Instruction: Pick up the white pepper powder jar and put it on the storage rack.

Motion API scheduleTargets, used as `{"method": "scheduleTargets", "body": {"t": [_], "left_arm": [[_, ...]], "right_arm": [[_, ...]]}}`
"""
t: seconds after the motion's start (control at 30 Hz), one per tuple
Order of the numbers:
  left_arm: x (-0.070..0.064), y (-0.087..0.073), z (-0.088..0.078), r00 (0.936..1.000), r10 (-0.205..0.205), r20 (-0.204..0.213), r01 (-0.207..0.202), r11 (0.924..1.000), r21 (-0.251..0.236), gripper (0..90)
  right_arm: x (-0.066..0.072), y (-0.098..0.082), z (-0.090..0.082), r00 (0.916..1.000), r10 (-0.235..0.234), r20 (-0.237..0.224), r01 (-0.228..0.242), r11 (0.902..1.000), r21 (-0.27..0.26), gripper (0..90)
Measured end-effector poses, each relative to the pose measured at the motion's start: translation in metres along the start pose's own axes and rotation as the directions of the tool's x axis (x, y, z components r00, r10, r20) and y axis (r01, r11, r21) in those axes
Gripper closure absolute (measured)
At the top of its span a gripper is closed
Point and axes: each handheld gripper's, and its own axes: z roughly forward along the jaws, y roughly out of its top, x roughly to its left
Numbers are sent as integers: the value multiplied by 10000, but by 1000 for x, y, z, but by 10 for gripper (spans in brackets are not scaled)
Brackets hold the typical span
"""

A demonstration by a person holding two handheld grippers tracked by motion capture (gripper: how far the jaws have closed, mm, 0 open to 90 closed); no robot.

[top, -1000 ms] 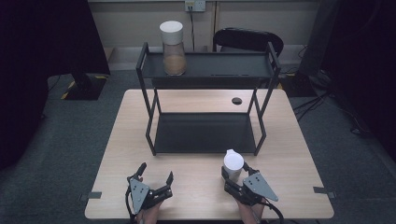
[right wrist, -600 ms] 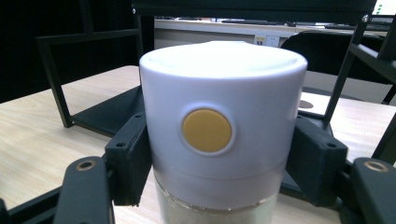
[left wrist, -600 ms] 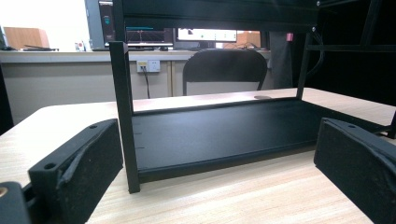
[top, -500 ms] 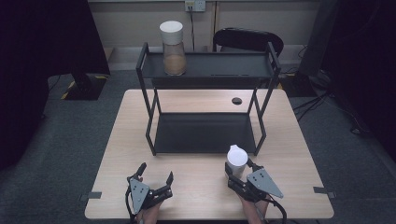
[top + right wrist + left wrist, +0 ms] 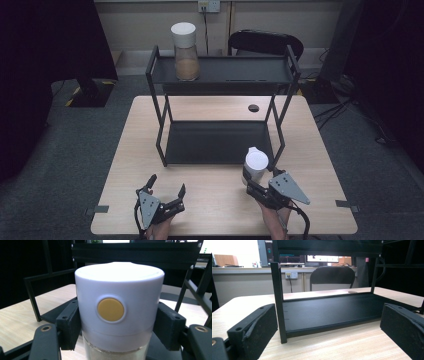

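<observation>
Pale wood table carries a black two-tier rack, and a white-lidded jar half full of brown powder stands on its top shelf, well away from both claws. Nearer, a second jar, with a white cap bearing a round yellow button over a clear body of pale powder, sits upright between the right gripper jaws, pinched at both sides just before the rack's front right post. Off to its side, the left gripper rests with jaws spread wide, holding nothing.
</observation>
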Motion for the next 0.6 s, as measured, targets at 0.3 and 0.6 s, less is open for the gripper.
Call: {"method": "scheduleTargets", "body": {"t": [0.3,0.6], "left_arm": [[0,0,0,10000,3,1,-3,10000,3,5],[0,0,0,10000,1,-1,-1,10000,2,5]], "right_arm": [[-5,18,7,9991,-420,-106,418,9990,-161,304],[-12,39,17,9987,-477,-154,467,9971,-600,304]]}}
